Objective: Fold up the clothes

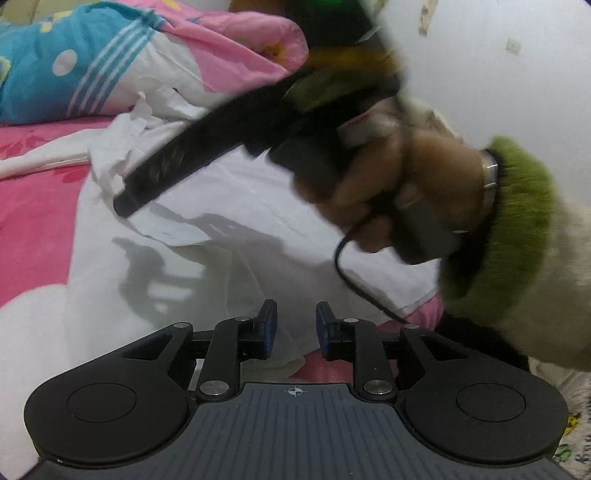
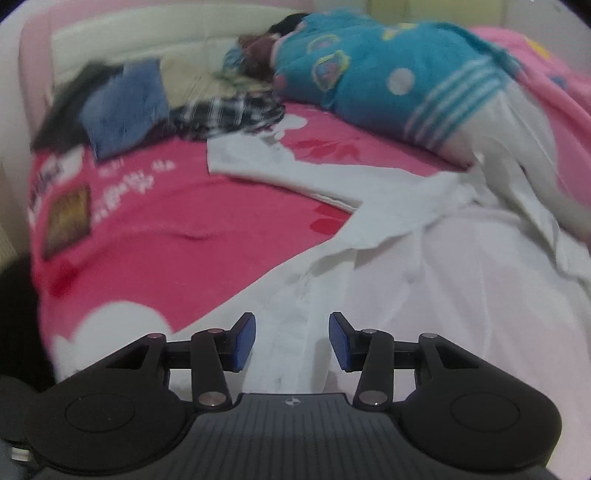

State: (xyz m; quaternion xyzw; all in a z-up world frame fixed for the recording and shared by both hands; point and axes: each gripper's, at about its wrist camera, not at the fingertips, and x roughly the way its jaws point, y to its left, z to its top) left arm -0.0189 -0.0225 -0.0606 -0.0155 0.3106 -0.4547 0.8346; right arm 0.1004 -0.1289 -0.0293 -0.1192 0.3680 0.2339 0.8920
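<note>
A bed covered by a bright pink printed sheet (image 2: 155, 236) stands against a pale wall. The left hand-held gripper (image 1: 296, 328) hovers low with its blue-padded jaws apart and nothing between them, over a thin white button-up shirt (image 1: 229, 236) spread on the sheet. The right hand-held gripper (image 2: 291, 341), held by a hand (image 1: 388, 192) in a fuzzy green cuff, also stands apart and empty above the shirt's placket. Beyond lies a turquoise-and-pink quilt (image 2: 369, 70), with folded blue denim (image 2: 122, 107) near the headboard.

Likely a home bedroom, pink bedsheet (image 2: 155, 236), padded headboard (image 2: 147, 33), bedding heap (image 2: 388, 74)
</note>
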